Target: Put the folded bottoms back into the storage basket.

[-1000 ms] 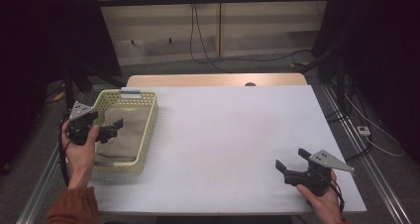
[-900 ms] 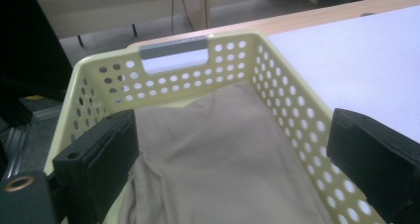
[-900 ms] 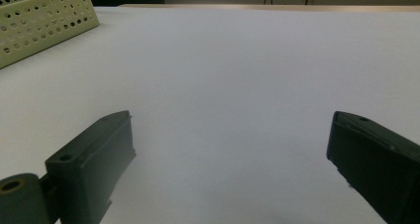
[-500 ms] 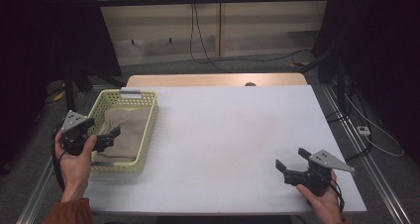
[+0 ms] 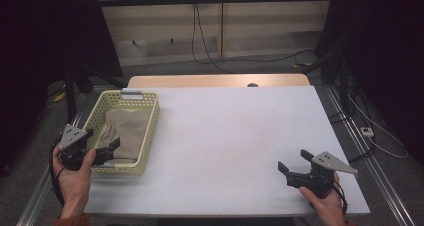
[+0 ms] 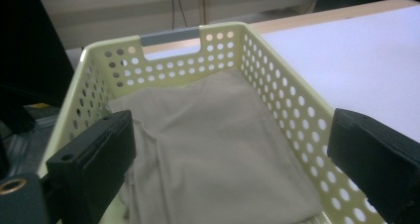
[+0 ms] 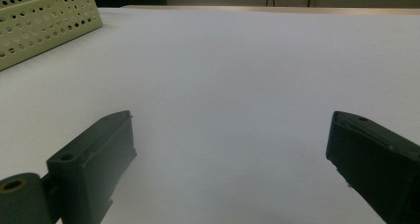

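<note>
From the high view, your left gripper (image 5: 111, 151) sits at the near end of the yellow basket (image 5: 150, 123), jaws spread and holding nothing, just over the near rim. The beige cloth (image 5: 125, 131) lies folded inside the basket. Your right gripper (image 5: 292, 167) rests well apart from the basket, near the table's (image 5: 235, 136) front right corner, jaws spread and empty. In the left gripper view, the two black jaws stand wide to either side, with the beige cloth (image 6: 213, 149) between the basket's perforated walls (image 6: 292, 110). In the right gripper view, the jaws gape over bare white table (image 7: 237, 75), and the basket (image 7: 44, 23) shows far off at the upper left.
</note>
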